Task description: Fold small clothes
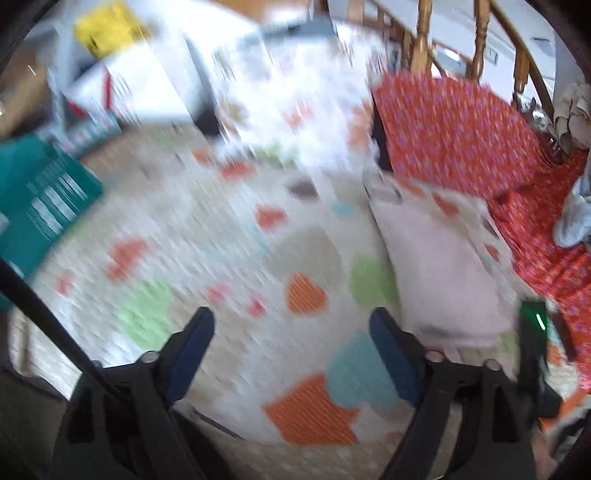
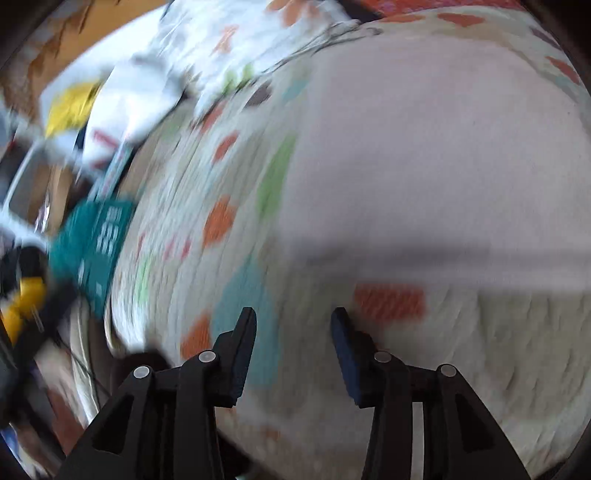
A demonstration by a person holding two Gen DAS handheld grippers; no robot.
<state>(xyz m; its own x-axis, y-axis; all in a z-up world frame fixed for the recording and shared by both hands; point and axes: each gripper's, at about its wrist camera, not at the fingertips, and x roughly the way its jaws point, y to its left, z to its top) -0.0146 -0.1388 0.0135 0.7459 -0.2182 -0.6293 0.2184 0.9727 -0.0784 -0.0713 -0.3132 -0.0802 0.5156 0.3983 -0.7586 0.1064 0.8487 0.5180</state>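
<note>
Bright daylight, heavy motion blur smearing both fisheye views; edges bow and darken, one soft shadow band.

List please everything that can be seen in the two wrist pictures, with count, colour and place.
Pale pink folded cloth garment: one, pale pink, lying on the quilt, ahead and right of the left gripper; it fills the right wrist view.
White quilted cover with coloured heart patches: one, white with orange, green and blue, under the garment.
Red patterned fabric: one, red with purple dots, far right.
Teal box with white print: one, teal, left edge.
Yellow blurred object: one, top left, too blurred to name.
Wooden chair spindles: several, brown, top right.
Left gripper: one, black, jaws open, holding nothing.
Right gripper: one, black, jaws open, holding nothing.
</note>
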